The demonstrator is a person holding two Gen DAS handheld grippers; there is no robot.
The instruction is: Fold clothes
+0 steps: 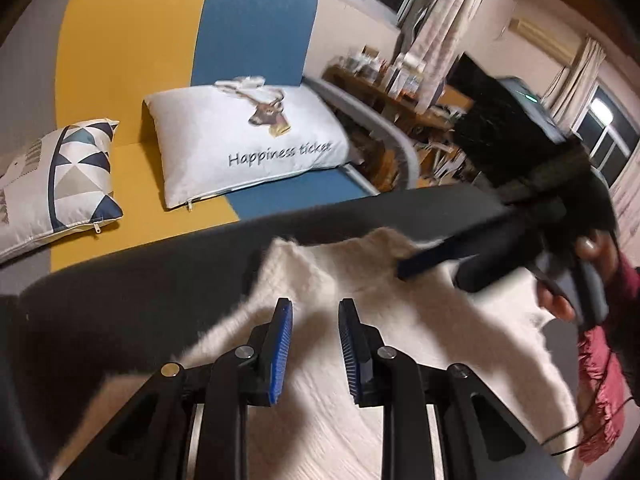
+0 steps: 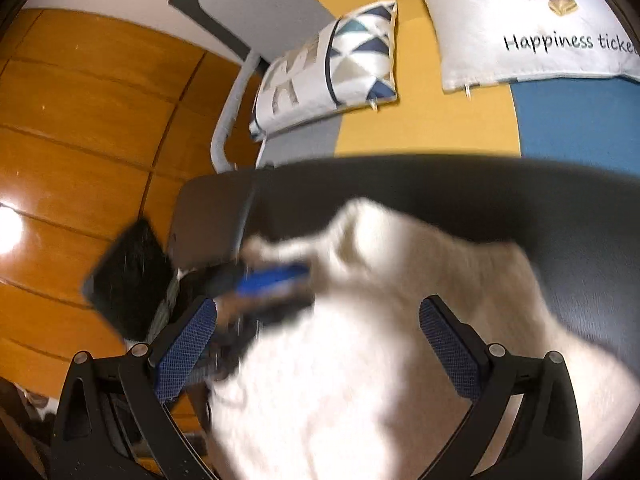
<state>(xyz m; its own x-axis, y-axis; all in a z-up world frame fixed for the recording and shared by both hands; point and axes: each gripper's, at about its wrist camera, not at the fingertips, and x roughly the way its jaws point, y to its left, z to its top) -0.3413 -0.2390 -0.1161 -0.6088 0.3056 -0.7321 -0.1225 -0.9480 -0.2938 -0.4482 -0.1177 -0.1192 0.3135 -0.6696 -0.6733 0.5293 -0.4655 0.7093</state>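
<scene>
The white knitted garment [image 1: 360, 360] looks soft and light; take its edge. Both the left gripper [image 1: 315, 316] and the right gripper [image 2: 320, 320] have open, empty fingers.

In the right wrist view the white knitted garment [image 2: 360, 360] is smeared by motion blur and cut off at the lower edge. The left tool [image 2: 272, 276] is only a blue-black streak there. The white deer-print pillow [image 2: 520, 20] runs past the top and right edges.

My left gripper [image 1: 315, 312]: black linkage arms w/ silver pivot screws, ribbed blue pads on the fingers [image 1: 282, 344]. Right gripper [image 2: 316, 312] same build, mesh-textured blue pads. Dark red sleeve [image 1: 624, 284], thin black cable below it.
</scene>
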